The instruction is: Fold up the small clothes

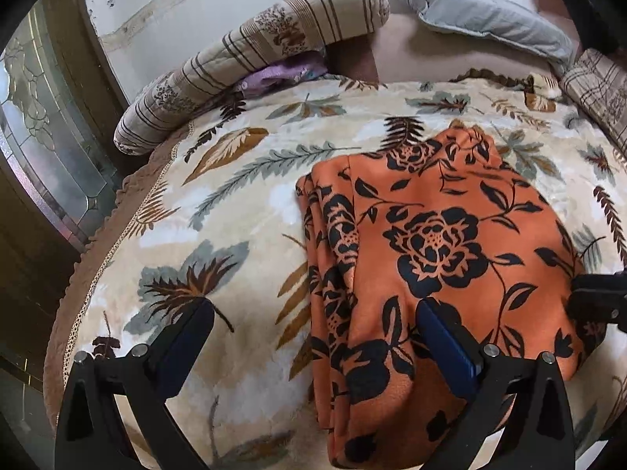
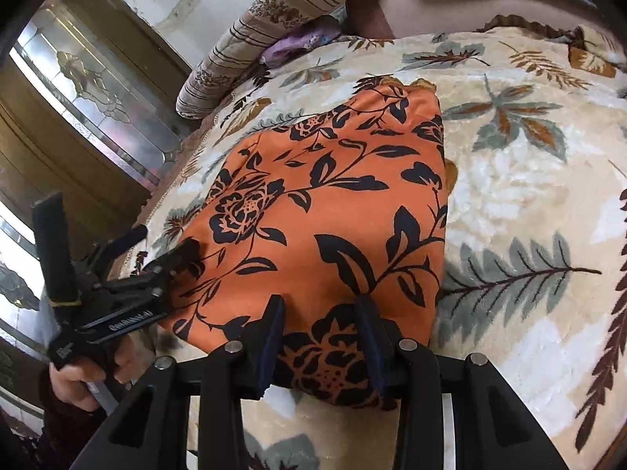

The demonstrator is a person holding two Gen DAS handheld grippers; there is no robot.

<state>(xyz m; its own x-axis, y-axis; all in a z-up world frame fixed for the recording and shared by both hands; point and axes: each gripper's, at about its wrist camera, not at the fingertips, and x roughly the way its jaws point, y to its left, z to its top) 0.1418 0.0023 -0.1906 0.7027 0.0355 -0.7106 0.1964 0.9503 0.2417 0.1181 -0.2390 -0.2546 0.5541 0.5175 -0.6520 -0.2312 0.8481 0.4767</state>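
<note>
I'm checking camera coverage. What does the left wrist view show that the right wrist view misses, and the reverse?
Only the left wrist view shows the wide-open left gripper end-on and the whole grey pillow. Only the right wrist view shows the person's hand holding that gripper and the right gripper straddling the garment's edge. Both show the orange black-flowered folded garment on the cream leaf-print blanket.

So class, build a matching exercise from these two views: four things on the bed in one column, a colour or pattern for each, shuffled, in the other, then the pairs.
Things:
1. folded garment
2. blanket
3. bolster
4. pillow

Descriptions:
A. plain grey
B. beige with brown stripes
C. orange with black flowers
D. cream with grey and brown leaves

Pairs: 1-C, 2-D, 3-B, 4-A
</note>
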